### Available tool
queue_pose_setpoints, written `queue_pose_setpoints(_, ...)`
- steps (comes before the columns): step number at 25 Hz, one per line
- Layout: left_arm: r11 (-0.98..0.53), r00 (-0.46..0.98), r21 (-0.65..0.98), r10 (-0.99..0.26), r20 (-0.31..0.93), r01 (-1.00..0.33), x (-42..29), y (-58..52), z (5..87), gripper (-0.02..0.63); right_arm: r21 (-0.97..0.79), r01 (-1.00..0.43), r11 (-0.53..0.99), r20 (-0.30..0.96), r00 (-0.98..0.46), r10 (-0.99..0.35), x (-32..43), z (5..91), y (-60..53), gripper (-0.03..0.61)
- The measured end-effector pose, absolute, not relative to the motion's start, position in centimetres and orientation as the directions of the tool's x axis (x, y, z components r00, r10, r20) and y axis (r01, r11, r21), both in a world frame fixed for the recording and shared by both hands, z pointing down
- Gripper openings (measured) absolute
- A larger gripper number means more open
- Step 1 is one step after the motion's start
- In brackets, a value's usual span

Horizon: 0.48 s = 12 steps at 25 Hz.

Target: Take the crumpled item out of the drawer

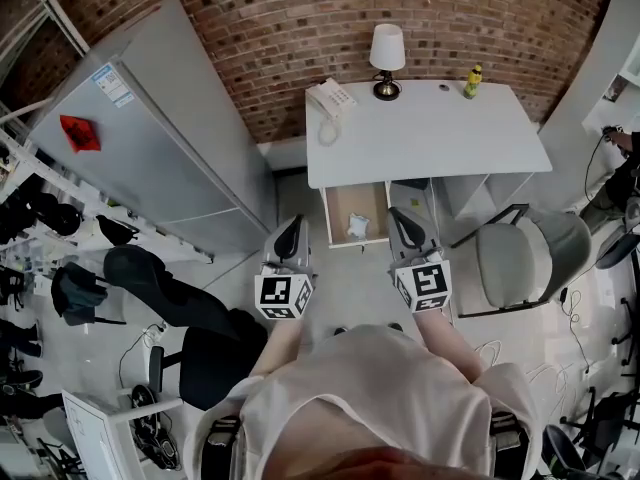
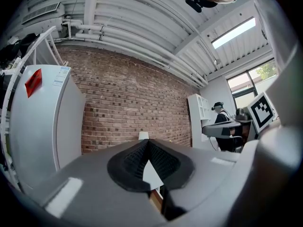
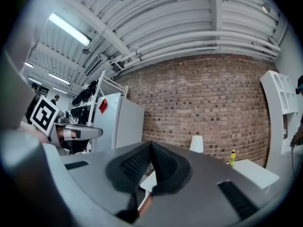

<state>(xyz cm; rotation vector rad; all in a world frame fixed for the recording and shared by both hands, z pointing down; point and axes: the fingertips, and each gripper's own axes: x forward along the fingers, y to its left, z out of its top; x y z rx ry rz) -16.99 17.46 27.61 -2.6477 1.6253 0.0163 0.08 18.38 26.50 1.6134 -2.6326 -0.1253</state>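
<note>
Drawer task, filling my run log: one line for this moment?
drawer open | crumpled item inside | left gripper shut, empty | right gripper shut, empty

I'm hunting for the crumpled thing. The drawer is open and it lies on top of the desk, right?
No. The drawer is open, but the crumpled item lies inside it, not on the desk, as the head view shows.

Rough red brick wall (image 1: 300, 28), smooth matt white desk (image 1: 420, 138), wood-brown drawer (image 1: 342, 203) floor, crumpled white papery item (image 1: 357, 227)
</note>
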Motion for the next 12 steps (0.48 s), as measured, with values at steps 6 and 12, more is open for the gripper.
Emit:
queue_pose_setpoints(6,-0.48,0.479,0.004,-0.877,-0.026,-0.878,-20.1,17.1,28.5,-0.005,0.115,-0.903,0.413,-0.006,-0.417,-0.909,-2.5,26.6,18.6,-0.006)
queue_pose_setpoints(12,-0.49,0.49,0.026,-0.872,-0.01,-0.871,-21.2,16.1,29.8,-0.005,0.126,-0.911,0.392,-0.023,-0.398,-0.917,-3.6,26.4,18.8,-0.006)
